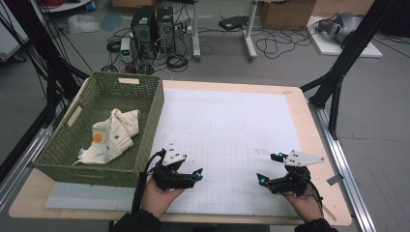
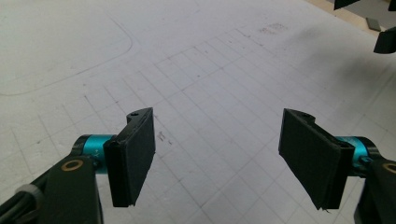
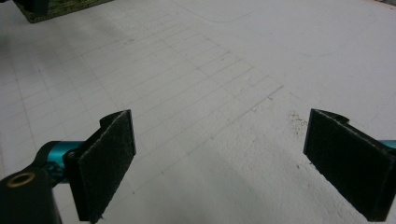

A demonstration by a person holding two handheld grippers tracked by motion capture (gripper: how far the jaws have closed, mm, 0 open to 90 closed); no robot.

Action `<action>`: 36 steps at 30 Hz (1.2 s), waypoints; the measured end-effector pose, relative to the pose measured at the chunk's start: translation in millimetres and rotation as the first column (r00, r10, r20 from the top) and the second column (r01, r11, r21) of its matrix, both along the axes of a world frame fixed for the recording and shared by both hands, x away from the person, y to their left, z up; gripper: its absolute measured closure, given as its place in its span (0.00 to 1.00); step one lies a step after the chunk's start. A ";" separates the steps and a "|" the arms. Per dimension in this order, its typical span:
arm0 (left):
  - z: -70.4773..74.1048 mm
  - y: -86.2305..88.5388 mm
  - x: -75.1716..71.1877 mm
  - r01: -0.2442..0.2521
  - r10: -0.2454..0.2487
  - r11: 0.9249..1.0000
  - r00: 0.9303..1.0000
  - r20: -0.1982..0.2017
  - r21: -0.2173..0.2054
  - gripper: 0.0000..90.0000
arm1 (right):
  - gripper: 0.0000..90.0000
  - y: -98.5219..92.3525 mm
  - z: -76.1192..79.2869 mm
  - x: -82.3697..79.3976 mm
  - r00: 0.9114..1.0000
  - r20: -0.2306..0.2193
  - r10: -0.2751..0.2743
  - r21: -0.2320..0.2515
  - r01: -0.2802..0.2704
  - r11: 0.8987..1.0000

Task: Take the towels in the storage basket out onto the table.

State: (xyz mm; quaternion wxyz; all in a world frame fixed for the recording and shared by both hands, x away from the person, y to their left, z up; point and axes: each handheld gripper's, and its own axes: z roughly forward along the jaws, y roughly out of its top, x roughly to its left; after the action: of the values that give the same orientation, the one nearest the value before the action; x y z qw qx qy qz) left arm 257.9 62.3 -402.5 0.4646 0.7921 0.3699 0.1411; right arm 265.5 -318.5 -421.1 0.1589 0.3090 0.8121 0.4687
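Right gripper [image 3: 219, 163] low over white gridded mat [image 3: 196, 70], jaws spread wide, nothing between. Green basket [image 3: 60, 9] corner far off at top left.

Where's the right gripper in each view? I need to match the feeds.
High view: the right gripper is lower right, over the white mat.
Left gripper view: its black tips in the top right corner.
Right gripper view: its fingers rise bottom left and right.
Shared landmark: the mat's printed grid.
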 end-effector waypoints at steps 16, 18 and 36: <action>6.1 -8.6 19.9 -0.023 0.023 1.000 1.000 -0.016 0.003 0.31 | 0.09 -1.2 2.5 0.4 1.000 0.009 0.000 0.012 0.000 1.000; 7.8 -11.6 24.4 -0.023 0.024 1.000 1.000 -0.014 0.005 0.31 | 0.09 -1.5 2.7 0.0 1.000 0.004 -0.003 0.016 0.003 1.000; 24.2 -26.7 62.0 -0.013 0.004 0.996 0.994 -0.109 -0.085 0.31 | 0.09 -5.2 4.0 0.9 1.000 0.011 -0.006 0.032 0.006 0.999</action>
State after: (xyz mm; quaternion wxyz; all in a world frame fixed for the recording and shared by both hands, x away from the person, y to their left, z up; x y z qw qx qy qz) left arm 319.8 35.6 -378.3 0.4766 0.7765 0.4035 0.0838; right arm 266.4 -323.7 -417.1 0.1600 0.3113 0.8027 0.4828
